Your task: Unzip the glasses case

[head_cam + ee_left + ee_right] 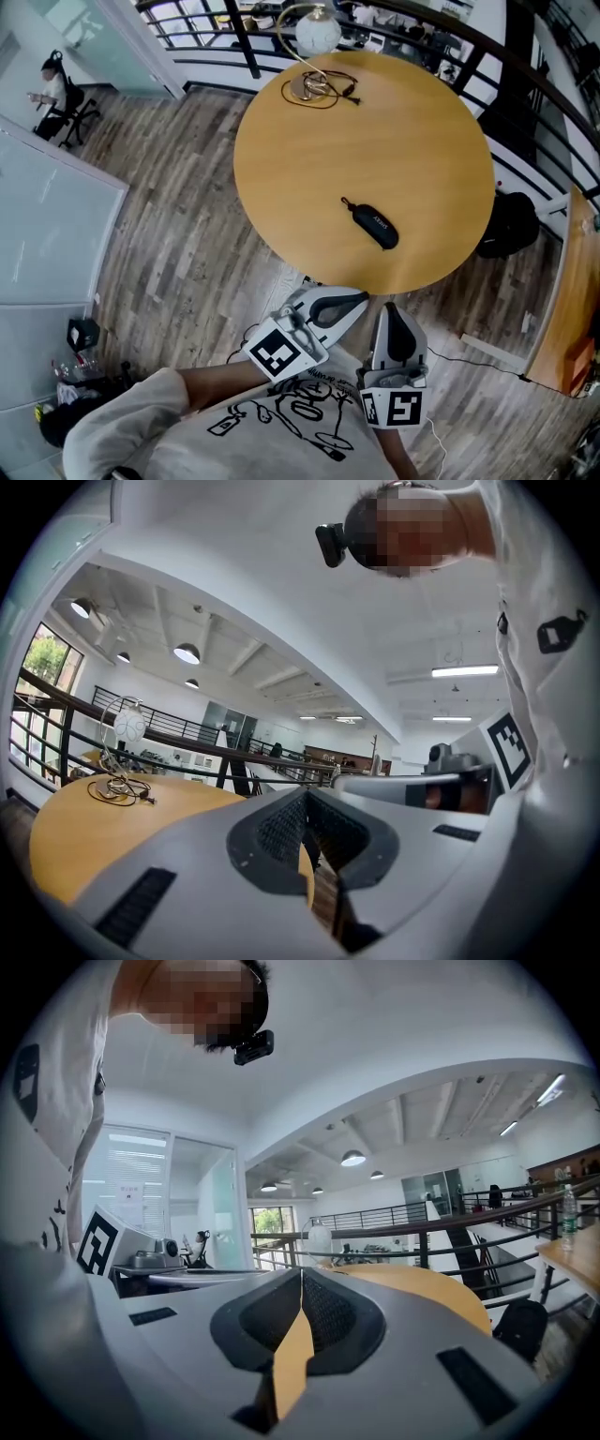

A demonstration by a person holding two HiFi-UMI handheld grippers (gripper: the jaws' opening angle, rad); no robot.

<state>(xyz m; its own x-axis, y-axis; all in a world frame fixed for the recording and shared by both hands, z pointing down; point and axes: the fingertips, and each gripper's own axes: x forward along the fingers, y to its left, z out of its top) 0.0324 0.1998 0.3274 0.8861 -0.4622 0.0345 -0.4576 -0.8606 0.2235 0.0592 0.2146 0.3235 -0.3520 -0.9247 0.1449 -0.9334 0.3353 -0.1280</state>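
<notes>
The black zipped glasses case (377, 226) lies near the front of the round wooden table (309, 169), its zip pull (347, 202) pointing to the upper left. Both grippers hang off the table's near edge, close to my body. My left gripper (359, 302) is shut with nothing in it; in the left gripper view (307, 797) its jaws meet at the tips. My right gripper (390, 311) is beside it, also shut and empty, and its jaws (302, 1274) are pressed together. Neither gripper view shows the case.
A lamp with a white globe (317, 33) and a coiled cable (323, 86) sit at the table's far edge. A black bag (511, 225) lies on the wooden floor at the right. A dark railing (487, 56) runs behind the table, and another wooden table (577, 300) is at the far right.
</notes>
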